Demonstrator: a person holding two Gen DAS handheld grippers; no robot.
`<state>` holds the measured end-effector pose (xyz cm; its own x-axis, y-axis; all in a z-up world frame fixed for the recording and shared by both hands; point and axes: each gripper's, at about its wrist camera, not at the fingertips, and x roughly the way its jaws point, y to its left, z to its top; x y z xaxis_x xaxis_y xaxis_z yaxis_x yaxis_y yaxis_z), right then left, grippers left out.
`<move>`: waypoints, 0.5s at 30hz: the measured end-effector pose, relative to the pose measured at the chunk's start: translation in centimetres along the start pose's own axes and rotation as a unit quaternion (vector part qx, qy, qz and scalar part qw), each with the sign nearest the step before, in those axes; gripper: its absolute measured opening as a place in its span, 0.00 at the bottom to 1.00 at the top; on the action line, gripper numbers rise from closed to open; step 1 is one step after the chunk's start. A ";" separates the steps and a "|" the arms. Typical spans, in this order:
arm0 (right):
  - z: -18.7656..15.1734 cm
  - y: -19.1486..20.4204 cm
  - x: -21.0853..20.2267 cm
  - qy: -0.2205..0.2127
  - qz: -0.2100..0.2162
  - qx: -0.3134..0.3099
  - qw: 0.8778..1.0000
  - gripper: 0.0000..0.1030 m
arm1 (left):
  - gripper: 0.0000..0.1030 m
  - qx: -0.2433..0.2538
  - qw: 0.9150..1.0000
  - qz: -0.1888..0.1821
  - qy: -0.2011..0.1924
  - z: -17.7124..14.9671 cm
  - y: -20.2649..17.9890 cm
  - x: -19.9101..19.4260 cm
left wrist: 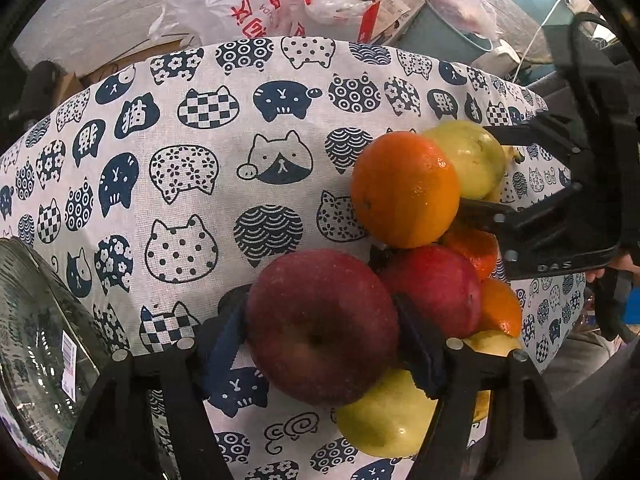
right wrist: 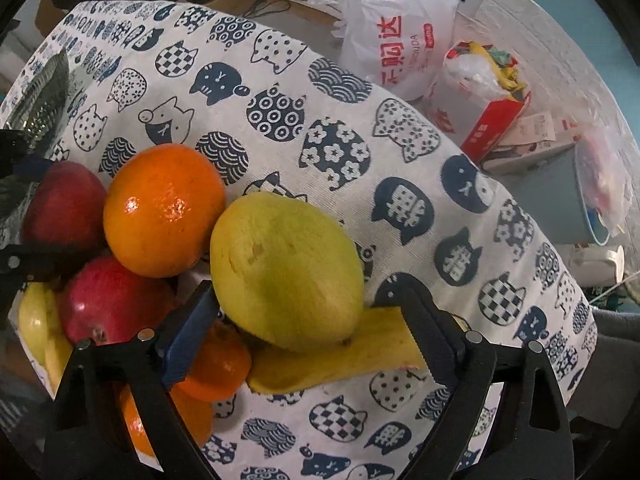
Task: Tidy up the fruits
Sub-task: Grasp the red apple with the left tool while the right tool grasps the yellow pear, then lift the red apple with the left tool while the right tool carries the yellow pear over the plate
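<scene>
The left gripper (left wrist: 322, 336) pinches a red apple (left wrist: 320, 326) between its two pads, at the near edge of the cat-print tablecloth (left wrist: 192, 168). The right gripper (right wrist: 308, 328) is spread around a yellow-green pear (right wrist: 286, 272), which lies on a banana (right wrist: 352, 354); contact cannot be told. A glass bowl (left wrist: 36, 344) stands at the left edge.

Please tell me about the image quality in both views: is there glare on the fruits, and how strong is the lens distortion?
Left wrist view: strong fisheye bending of the cat-print tablecloth edge, dark corners, faint sheen on the orange, the red apple sharp. Right wrist view: same curved distortion, bright glare spots on the orange, matte green-yellow fruit, background clutter slightly soft.
</scene>
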<state>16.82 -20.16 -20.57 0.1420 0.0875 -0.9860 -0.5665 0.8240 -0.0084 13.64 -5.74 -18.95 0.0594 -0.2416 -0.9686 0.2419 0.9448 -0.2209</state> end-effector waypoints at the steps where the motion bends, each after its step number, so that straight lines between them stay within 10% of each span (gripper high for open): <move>1: 0.1 0.1 0.1 0.001 0.001 -0.003 1.000 0.83 | 0.71 0.001 1.000 0.000 -0.001 -0.1 -0.1 0.0; 15: -0.4 0.6 0.0 -0.024 -0.003 0.014 1.000 0.68 | 0.71 0.026 0.999 0.041 -0.017 -1.0 -0.8 -0.6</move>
<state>16.11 -19.88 -20.66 0.1849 0.1097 -0.9766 -0.5432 0.8396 -0.0085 12.41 -6.08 -18.29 0.1141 -0.1714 -0.9786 0.2846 0.9494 -0.1331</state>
